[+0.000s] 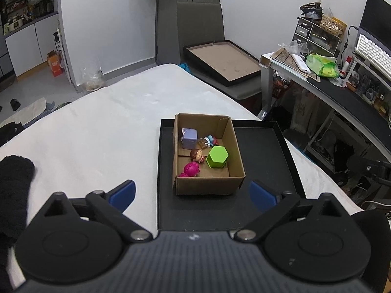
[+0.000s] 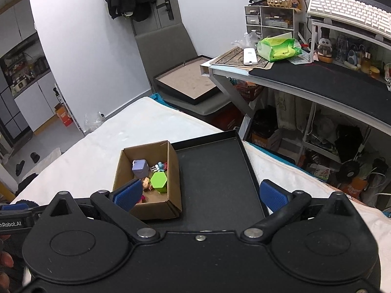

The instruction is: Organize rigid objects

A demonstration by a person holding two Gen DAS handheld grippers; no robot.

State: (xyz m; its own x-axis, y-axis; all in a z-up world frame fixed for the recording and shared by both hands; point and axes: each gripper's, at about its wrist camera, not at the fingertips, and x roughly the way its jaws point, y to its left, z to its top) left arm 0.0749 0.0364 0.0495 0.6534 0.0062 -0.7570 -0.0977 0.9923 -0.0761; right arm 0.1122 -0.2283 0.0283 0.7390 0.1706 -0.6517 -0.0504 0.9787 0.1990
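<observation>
One legible marking is found. In the right wrist view, white lettering reading "nRobot.AI" stands on a black bar (image 2: 11, 222) at the left edge of the frame; the start of the word is cut off by the frame edge. Print on the green packet (image 2: 278, 47) on the desk is too small to read. The orange carton (image 1: 54, 63) on the floor carries markings that cannot be made out in either view. No other text, number or sign is readable.
</observation>
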